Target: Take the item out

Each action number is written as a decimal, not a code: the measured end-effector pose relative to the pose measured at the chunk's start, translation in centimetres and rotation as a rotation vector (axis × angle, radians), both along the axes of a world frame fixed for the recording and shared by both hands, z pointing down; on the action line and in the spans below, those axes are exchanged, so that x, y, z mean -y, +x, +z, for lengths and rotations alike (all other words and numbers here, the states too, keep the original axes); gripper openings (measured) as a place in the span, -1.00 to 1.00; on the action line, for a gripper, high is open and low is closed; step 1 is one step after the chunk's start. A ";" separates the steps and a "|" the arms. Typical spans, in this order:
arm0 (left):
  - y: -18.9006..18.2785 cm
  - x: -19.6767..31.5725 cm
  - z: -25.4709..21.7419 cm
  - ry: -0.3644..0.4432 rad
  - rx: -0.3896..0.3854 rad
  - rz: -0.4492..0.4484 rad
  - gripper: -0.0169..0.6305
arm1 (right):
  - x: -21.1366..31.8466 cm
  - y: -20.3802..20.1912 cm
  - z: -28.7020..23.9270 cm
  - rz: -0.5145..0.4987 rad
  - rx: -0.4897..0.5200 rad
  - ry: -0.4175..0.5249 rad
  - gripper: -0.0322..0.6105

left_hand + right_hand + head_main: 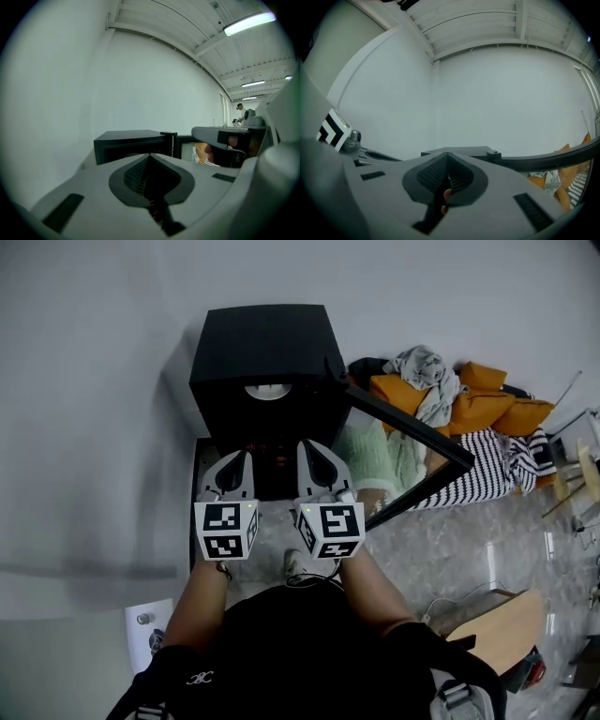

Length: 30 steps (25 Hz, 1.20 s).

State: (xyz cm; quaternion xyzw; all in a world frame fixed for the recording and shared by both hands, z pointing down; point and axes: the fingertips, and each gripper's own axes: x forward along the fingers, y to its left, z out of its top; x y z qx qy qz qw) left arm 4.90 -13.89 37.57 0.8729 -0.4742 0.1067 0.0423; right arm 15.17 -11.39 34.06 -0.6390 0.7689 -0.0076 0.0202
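Observation:
A black microwave (pixel 262 343) stands against the wall with its door (pixel 403 432) swung open to the right. Inside the opening a white round item (pixel 267 391), perhaps a dish, shows in part. My left gripper (pixel 240 458) and right gripper (pixel 310 450) hang side by side just in front of the opening, both pointed at it. Each has its jaws pressed together with nothing between them. In the left gripper view the shut left gripper (pixel 150 157) faces the microwave (pixel 131 140). In the right gripper view the right gripper (pixel 447 157) sits below the microwave's top (pixel 459 152) and door (pixel 548 160).
A heap of orange, grey and striped clothes (pixel 459 399) lies right of the door. A wooden board (pixel 497 615) rests on the floor at lower right. A white wall (pixel 84 427) runs along the left. A small white object (pixel 145 629) lies on the floor at lower left.

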 end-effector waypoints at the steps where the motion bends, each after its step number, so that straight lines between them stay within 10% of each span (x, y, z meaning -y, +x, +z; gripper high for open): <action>1: 0.5 0.9 0.4 -0.005 0.005 -0.004 -0.92 | 0.9 0.6 0.3 -0.004 -0.001 -0.007 -0.89; 30: 1.1 15.0 9.2 -0.196 -0.073 -0.119 -0.92 | 13.0 0.7 5.5 -0.103 -0.073 -0.111 -0.89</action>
